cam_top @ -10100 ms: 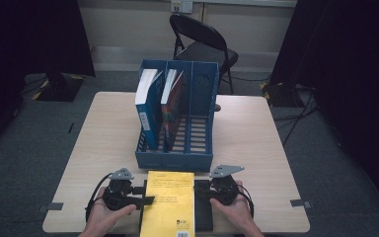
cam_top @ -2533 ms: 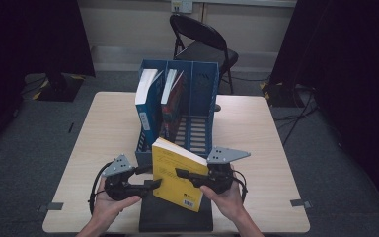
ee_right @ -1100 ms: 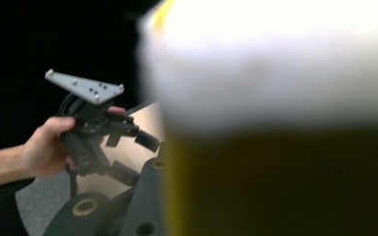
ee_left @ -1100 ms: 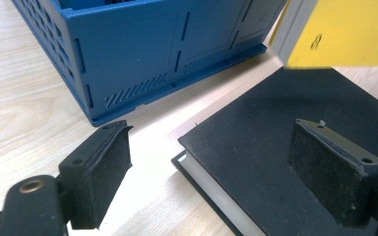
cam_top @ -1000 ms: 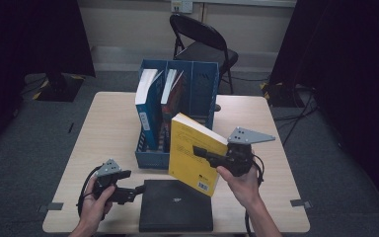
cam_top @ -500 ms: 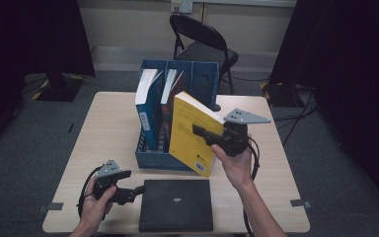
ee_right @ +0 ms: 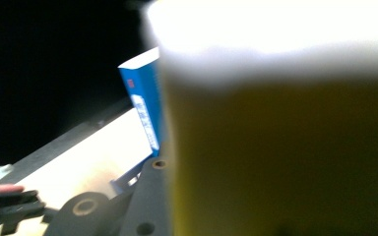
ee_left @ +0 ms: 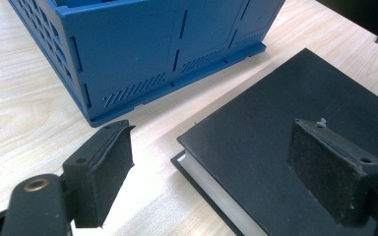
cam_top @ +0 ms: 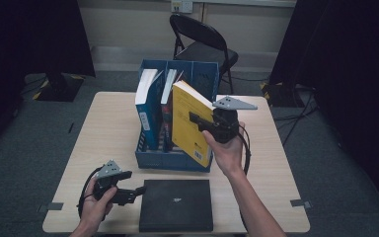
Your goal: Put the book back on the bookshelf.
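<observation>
The right gripper (cam_top: 203,124) was clamped on the yellow book (cam_top: 190,118), its jaws pinching the cover and page block near the book's three o'clock edge. That hold kept the book upright, spine down and page edges up, which I took to be the posture it needed to slide into a slot. The book hung over the blue file rack (cam_top: 175,160), at about twelve o'clock from the middle of the table (cam_top: 113,123), with its lower corner reaching down past the rack's front wall. It leaned a little, so I judged it was not yet seated in any compartment.

Inside the rack, a blue book (cam_top: 147,111) and a dark book (cam_top: 167,116) stood on end in the compartments at the nine o'clock side. That left the three o'clock compartment free, and the yellow one seemed bound for it.

In the right gripper view the yellow cover (ee_right: 285,147) sat so close to the lens that it blurred, and the blue book (ee_right: 145,105) stood beyond it.

The left gripper (cam_top: 133,192) lay low on the table at about seven o'clock, slack and holding nothing. The left gripper view showed its pads (ee_left: 106,172) wide apart, straddling the corner of the black book (ee_left: 295,137), which lay flat just in front of the rack (ee_left: 142,54). I supposed that hand was parked there ready to take the black book.
</observation>
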{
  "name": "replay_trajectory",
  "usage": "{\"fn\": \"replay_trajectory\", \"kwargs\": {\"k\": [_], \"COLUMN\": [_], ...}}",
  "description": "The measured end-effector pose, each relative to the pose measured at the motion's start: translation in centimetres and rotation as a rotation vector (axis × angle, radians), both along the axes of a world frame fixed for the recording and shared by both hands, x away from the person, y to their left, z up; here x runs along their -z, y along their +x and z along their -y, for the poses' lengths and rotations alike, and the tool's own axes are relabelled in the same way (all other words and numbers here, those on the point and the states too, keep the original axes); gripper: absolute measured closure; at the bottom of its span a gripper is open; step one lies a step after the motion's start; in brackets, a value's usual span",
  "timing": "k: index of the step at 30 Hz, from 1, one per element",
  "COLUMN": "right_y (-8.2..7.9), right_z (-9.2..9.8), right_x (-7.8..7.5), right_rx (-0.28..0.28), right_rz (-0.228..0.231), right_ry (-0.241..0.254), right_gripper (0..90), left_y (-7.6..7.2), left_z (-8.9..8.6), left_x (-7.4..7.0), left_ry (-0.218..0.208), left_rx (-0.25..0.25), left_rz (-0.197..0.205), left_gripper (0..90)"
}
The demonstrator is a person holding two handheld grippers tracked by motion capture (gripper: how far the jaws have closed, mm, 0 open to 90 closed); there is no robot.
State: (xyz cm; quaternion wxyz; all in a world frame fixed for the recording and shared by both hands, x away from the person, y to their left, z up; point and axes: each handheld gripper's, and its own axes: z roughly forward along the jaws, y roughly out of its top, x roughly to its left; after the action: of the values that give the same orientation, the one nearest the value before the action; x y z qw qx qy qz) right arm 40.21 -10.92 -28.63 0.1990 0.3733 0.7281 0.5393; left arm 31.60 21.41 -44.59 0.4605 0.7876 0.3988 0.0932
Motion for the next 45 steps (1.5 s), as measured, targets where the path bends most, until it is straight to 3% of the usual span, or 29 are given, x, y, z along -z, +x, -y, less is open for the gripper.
{"fn": "replay_trajectory", "kwargs": {"k": [21,39,45], "right_y": [3.3,5.6,5.8], "right_z": [-2.3,-5.2,-6.0], "right_x": [1.5,1.4,1.3], "right_rx": [0.139,0.279,0.282], "right_rz": [-0.014,-0.037,-0.034], "right_ry": [-0.030,-0.046,-0.058], "right_gripper": [75.8,75.7,75.7], "left_y": [0.1,0.1,0.1], "left_z": [-0.2,-0.2,-0.2], "left_x": [0.1,0.2,0.2], "left_ry": [0.000,-0.002,0.003], "left_rx": [-0.024,-0.033,-0.028], "left_rz": [-0.010,-0.009,-0.011], "left_gripper": [18.3,18.3,18.3]}}
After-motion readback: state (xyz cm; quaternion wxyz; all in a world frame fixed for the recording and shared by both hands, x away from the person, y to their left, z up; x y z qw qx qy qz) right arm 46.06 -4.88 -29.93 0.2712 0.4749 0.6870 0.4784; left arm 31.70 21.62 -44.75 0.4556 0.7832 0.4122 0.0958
